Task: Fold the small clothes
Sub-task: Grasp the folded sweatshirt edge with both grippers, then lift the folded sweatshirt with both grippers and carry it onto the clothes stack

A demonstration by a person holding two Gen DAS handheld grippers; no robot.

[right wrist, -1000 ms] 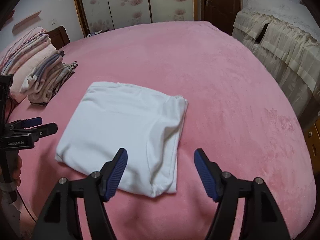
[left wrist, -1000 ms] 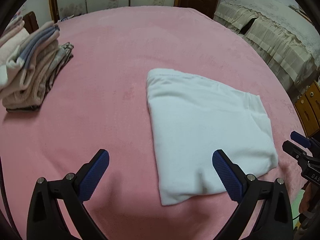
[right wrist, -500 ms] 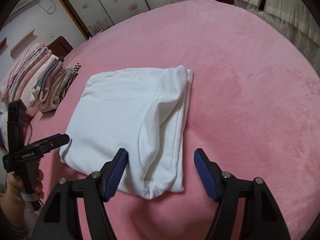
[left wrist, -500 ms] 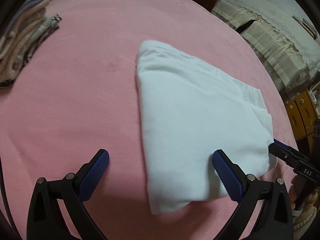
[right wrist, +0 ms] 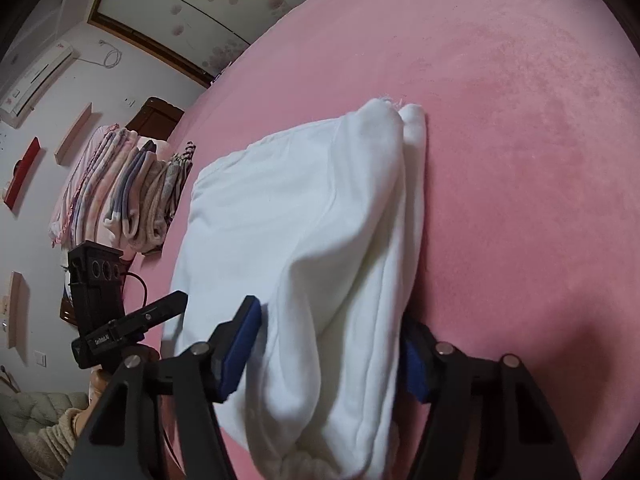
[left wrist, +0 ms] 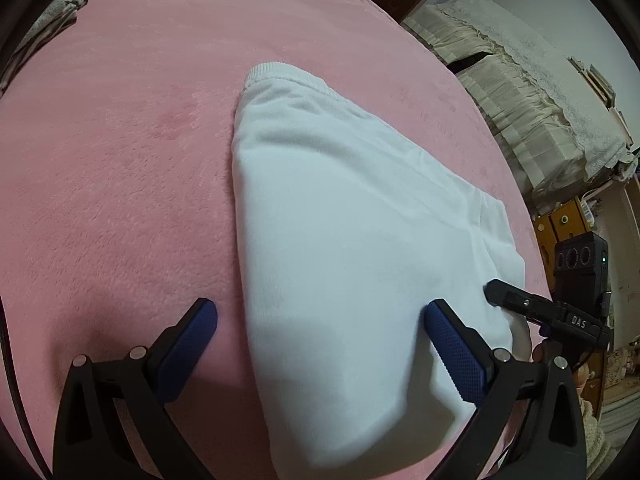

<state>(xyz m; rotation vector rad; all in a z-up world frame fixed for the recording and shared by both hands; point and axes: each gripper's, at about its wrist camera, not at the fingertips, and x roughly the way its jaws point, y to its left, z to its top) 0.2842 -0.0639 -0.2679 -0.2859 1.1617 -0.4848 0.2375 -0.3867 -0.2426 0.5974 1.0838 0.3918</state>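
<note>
Both grippers have dropped toward the near edge of the white garment [left wrist: 360, 240] since a second ago, so the cloth now fills far more of each wrist view and the room behind has slid up out of frame. It lies partly folded on the pink bedspread [left wrist: 120, 160], ribbed hem at the far end, with a thick rolled fold running along its right side in the right wrist view; that bulk at the near corners is probably why both tools come in low there, to pick up all the layers at once for the next fold. At the right gripper [right wrist: 332, 344] the jaws are closing, with the bunched near corner of the garment between the blue pads; the left pad [right wrist: 240, 348] sits against the cloth and the right one is mostly hidden behind the fold, so I cannot say the grip is firm yet. At the left gripper [left wrist: 320, 344] the jaws stand wide apart and hold nothing: one pad rests over bare bedspread, the other over the cloth, straddling the garment's left edge. Off to the far left, well apart from the work, a stack of folded clothes [right wrist: 132, 196] waits on the bed by the wall.
</note>
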